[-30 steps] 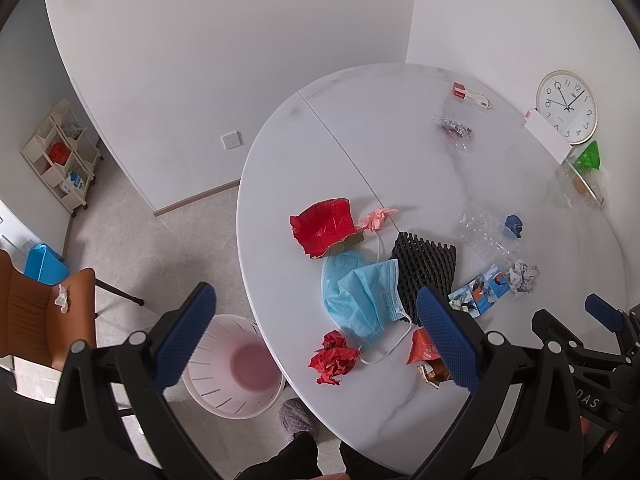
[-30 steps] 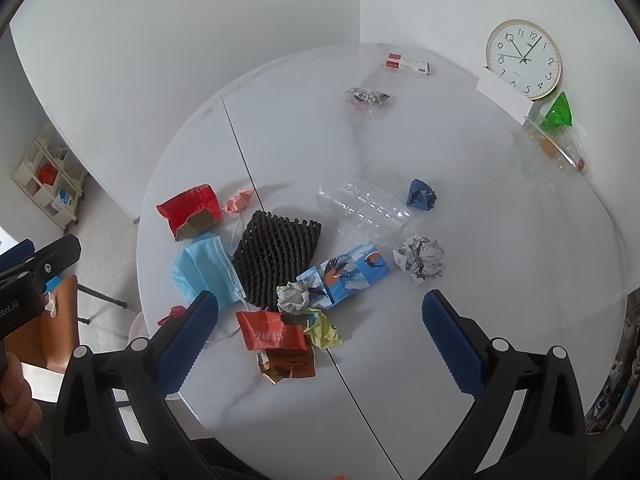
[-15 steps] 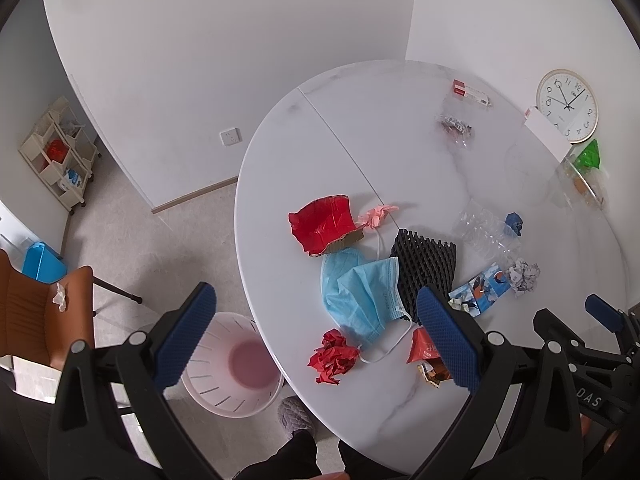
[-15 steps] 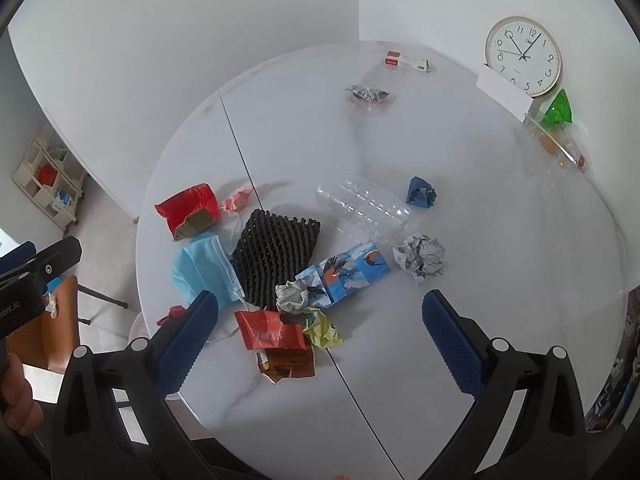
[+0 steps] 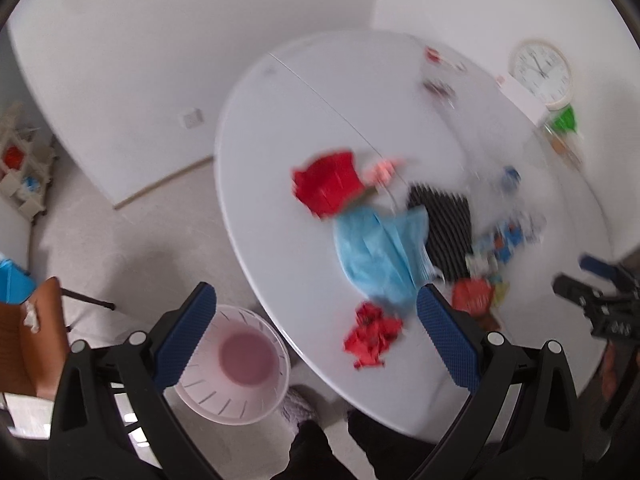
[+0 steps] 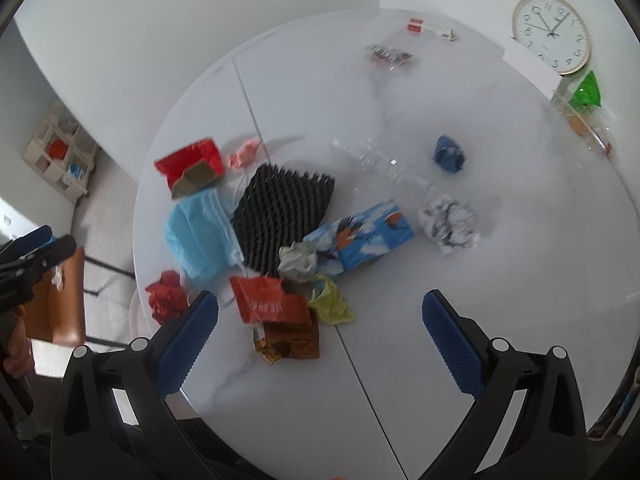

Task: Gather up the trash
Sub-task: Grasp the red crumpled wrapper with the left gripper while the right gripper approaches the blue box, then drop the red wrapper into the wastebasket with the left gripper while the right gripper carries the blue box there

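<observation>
Trash is spread over the round white table [image 6: 520, 280], none of it yet collected; the pink waste basket [image 5: 236, 364] on the floor beside the table is seen empty. Around the black foam mesh [image 6: 284, 208] are counted one blue face mask [image 6: 200, 232], two red wrappers, one crumpled red paper [image 6: 166, 296] and one printed blue packet [image 6: 360, 236]. Both the left gripper [image 5: 316, 328] and the right gripper [image 6: 320, 332] are held wide apart, with nothing gripped.
</observation>
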A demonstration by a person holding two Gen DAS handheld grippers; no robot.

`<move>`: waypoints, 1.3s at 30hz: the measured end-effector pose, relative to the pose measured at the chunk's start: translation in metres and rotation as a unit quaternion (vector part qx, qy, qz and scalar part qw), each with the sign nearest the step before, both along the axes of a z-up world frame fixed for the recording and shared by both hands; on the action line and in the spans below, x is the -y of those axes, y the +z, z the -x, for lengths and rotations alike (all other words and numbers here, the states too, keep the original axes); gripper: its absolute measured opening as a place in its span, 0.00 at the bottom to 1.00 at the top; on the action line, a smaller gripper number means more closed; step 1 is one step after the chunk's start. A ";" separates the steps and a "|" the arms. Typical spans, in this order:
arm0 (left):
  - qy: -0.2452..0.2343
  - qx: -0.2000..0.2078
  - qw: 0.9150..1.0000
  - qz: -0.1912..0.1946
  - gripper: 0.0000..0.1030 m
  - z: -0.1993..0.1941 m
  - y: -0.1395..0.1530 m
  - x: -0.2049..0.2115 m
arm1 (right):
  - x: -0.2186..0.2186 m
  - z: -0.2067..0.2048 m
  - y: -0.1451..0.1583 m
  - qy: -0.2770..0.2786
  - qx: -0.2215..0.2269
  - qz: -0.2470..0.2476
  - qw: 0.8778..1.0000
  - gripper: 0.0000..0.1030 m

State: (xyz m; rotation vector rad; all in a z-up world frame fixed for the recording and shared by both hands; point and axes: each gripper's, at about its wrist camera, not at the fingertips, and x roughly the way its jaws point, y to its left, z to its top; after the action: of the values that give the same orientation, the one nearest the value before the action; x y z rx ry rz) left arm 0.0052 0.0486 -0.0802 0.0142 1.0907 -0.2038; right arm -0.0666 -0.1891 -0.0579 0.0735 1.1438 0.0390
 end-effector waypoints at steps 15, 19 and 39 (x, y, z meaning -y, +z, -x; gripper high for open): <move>-0.123 -0.089 0.988 -0.023 0.51 -0.004 -0.104 0.060 | 0.003 0.031 -0.033 -0.041 -0.038 -0.010 0.998 0.98; -0.118 -0.099 0.988 -0.001 0.35 -0.007 -0.109 0.055 | 0.000 0.036 -0.042 -0.043 -0.043 -0.021 0.998 0.86; -0.062 -0.039 0.996 0.059 0.34 0.025 -0.037 0.021 | 0.071 -0.046 -0.070 -0.216 -0.060 -0.130 0.966 0.69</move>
State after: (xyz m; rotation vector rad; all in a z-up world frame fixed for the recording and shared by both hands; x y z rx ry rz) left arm -0.0197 0.0272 -0.1170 -0.0332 1.1549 -0.3825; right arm -0.0202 -0.2603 -0.1275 0.5645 1.2181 -0.2070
